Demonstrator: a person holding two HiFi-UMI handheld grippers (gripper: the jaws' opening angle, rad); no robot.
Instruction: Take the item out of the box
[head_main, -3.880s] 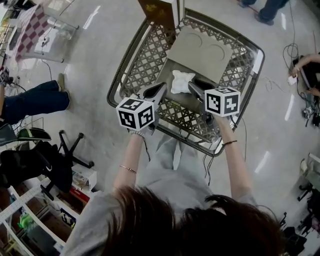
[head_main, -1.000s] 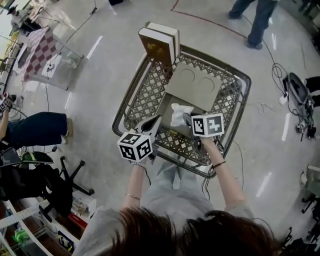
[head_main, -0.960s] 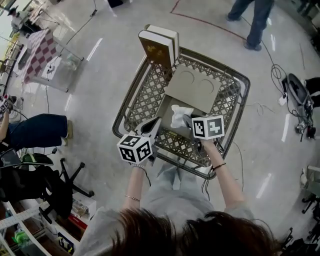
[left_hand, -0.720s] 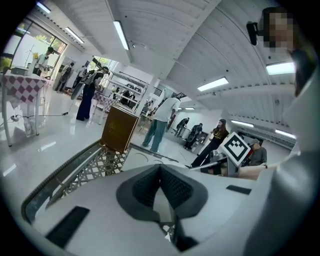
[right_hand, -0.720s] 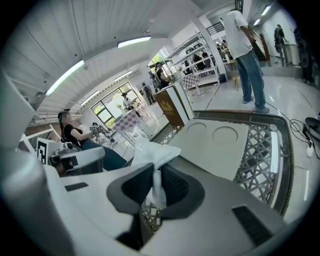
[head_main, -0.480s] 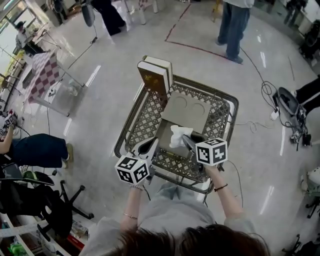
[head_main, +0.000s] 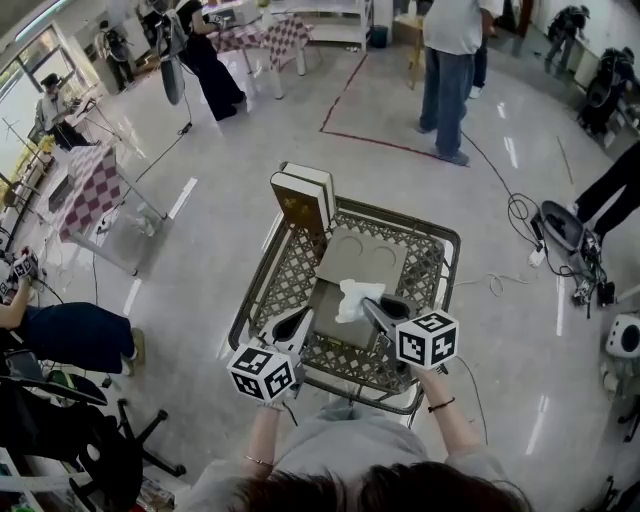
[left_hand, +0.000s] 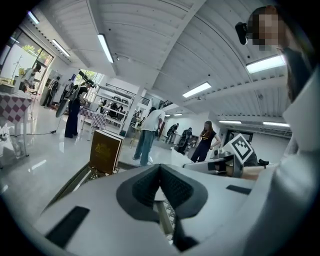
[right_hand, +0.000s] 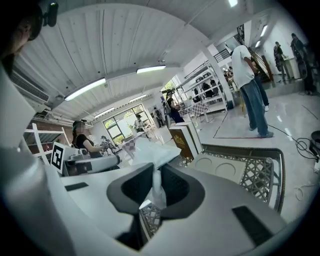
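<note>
A crumpled white packet (head_main: 350, 298) hangs above the flat cardboard box (head_main: 360, 262) that lies in the wire shopping cart (head_main: 252, 296). My right gripper (head_main: 370, 306) is shut on the packet's near edge; in the right gripper view the white packet (right_hand: 152, 152) sticks up from between the pads of the right gripper (right_hand: 156, 187). My left gripper (head_main: 300, 320) hovers over the cart's near left part, shut, with nothing in it. In the left gripper view the left gripper (left_hand: 160, 175) has its pads together.
A brown and white book-like box (head_main: 300, 200) stands upright on the cart's far left corner. A person in jeans (head_main: 450, 80) stands beyond the cart. A seated person's legs (head_main: 60, 335) are at the left. Cables (head_main: 520, 215) lie on the floor at the right.
The head view has pulled back and tilted up, showing more of the room. The right gripper keeps its hold on the white packet over the box; both grippers sit lower in the picture.
</note>
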